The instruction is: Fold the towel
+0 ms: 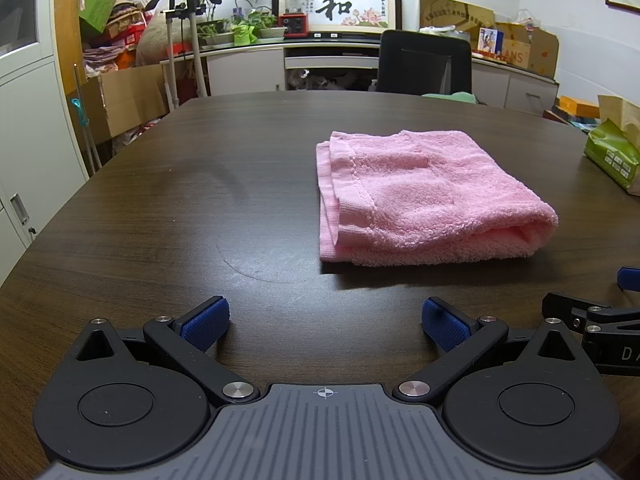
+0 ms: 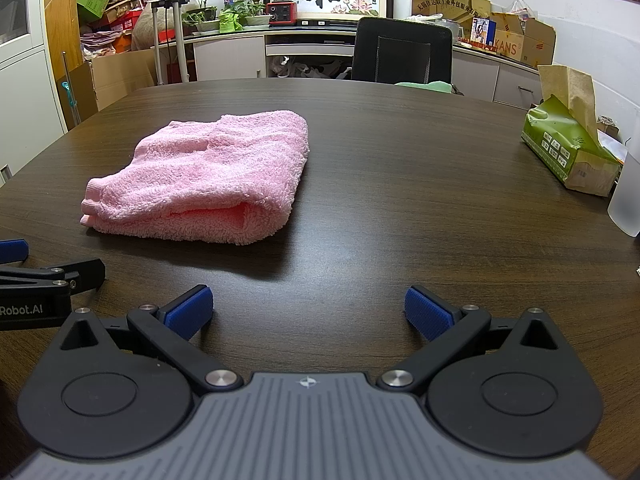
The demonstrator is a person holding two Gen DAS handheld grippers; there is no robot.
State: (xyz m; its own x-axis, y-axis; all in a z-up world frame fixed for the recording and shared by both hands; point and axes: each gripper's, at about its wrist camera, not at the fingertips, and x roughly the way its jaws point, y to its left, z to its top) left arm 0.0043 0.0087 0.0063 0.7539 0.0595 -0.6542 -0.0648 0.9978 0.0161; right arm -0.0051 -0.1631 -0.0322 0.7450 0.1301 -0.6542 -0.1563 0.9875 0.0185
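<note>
The pink towel [image 1: 424, 200] lies folded mid-tabletop [image 1: 200, 200], apart from both tools. Left tool [image 1: 325, 322] and right tool [image 2: 308, 312] gape wide, empty. Folding looks finished; next, only tidying.

Pink towel [image 2: 208, 184] sits folded in a chunky stack on the dark wood table [image 2: 400, 184], nothing touching it; right gripper [image 2: 308, 312] hangs back with jaws spread wide; left gripper [image 2: 36, 276] pokes in from the left edge; green tissue box [image 2: 568, 148] far right.
</note>
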